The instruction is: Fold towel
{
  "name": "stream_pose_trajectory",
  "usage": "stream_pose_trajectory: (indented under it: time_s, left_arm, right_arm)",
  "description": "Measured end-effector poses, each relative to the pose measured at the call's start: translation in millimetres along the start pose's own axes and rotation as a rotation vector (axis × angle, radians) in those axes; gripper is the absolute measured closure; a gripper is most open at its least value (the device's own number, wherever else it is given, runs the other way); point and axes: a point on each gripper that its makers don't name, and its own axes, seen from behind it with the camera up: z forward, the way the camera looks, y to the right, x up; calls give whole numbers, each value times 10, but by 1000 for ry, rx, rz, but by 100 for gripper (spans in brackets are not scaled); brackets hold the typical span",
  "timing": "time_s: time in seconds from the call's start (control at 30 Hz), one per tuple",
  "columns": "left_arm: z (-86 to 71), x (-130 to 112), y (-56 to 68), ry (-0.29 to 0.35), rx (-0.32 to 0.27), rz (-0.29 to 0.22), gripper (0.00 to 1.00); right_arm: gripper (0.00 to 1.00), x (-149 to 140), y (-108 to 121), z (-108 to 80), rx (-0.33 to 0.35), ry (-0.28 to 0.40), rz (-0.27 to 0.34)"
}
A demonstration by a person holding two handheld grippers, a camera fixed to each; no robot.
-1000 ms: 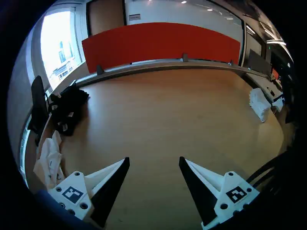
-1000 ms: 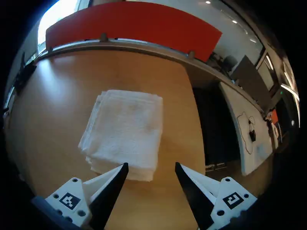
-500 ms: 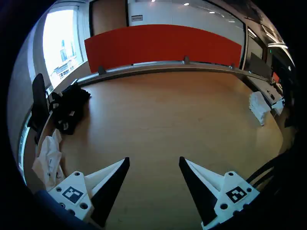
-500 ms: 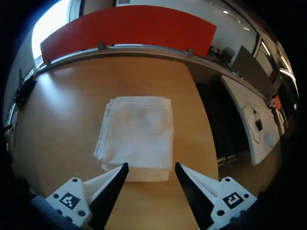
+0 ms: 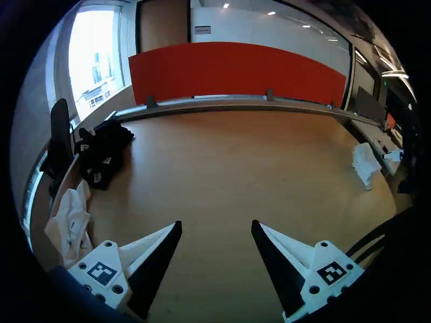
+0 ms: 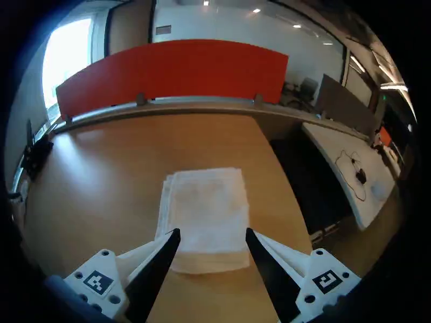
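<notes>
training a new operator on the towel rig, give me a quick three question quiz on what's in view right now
1. True or false: the towel lies folded in a neat stack on the wooden table.
2. The right gripper is: A) open; B) shut on the towel; C) shut on nothing.
3. In the left gripper view, what colour is the partition along the table's far edge?
Key: 1 true; 2 A; 3 red.

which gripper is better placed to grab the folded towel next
Right, probably. The right gripper is open with the folded towel close ahead, centred; the left gripper faces bare table, the towel far off.
</notes>
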Motion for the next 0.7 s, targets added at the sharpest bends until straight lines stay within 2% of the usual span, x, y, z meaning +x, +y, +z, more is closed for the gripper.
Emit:
stream_pose_trajectory:
  time_s: [0.2,0.5,0.7]
  left_arm:
    - [-1,74,-3,16,6,-14,4]
    - [-27,265,7,58,8,-24,4]
    - [-36,375,-13,88,14,-44,4]
  right_arm:
    - [6,201,-104,-122,-17,117,21]
    - [6,400,-218,-235,-55,258,23]
    - [6,650,-267,-401,-77,379,44]
